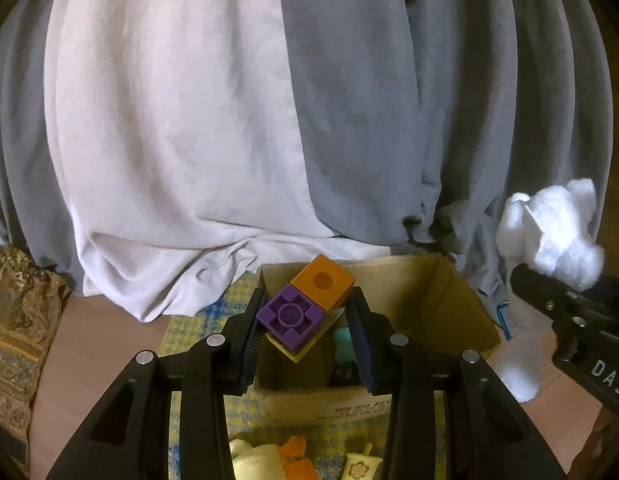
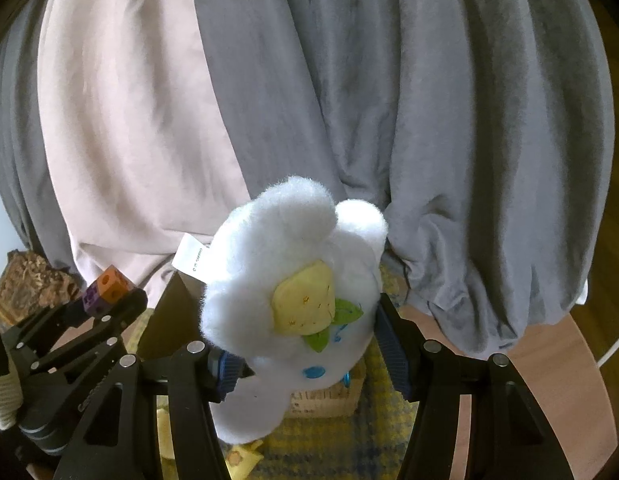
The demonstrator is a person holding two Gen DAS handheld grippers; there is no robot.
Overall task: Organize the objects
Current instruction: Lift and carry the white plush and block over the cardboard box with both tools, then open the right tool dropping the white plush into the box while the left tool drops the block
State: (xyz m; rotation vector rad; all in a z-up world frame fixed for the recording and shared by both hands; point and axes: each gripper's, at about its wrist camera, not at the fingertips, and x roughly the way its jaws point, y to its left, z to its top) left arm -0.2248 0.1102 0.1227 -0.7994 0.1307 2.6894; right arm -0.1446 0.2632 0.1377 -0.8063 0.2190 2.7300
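Observation:
My left gripper (image 1: 305, 320) is shut on a stack of toy blocks (image 1: 305, 304), purple and orange on top with a yellow piece below, held above the open cardboard box (image 1: 449, 300). A teal toy (image 1: 343, 346) lies inside the box. My right gripper (image 2: 305, 344) is shut on a white plush toy (image 2: 285, 264) with a yellow face and green leaves, held above the box's right side. The plush also shows in the left wrist view (image 1: 549, 228), and the blocks in the right wrist view (image 2: 107, 286).
The box stands on a yellow-and-blue checked mat (image 1: 197, 320) on a wooden floor (image 1: 109, 340). A cream plush (image 1: 253, 460), orange pieces (image 1: 293, 448) and a small flowered cup (image 1: 359, 466) lie in front of the box. Grey and white drapes (image 1: 229, 120) hang behind. A patterned cushion (image 1: 17, 320) sits left.

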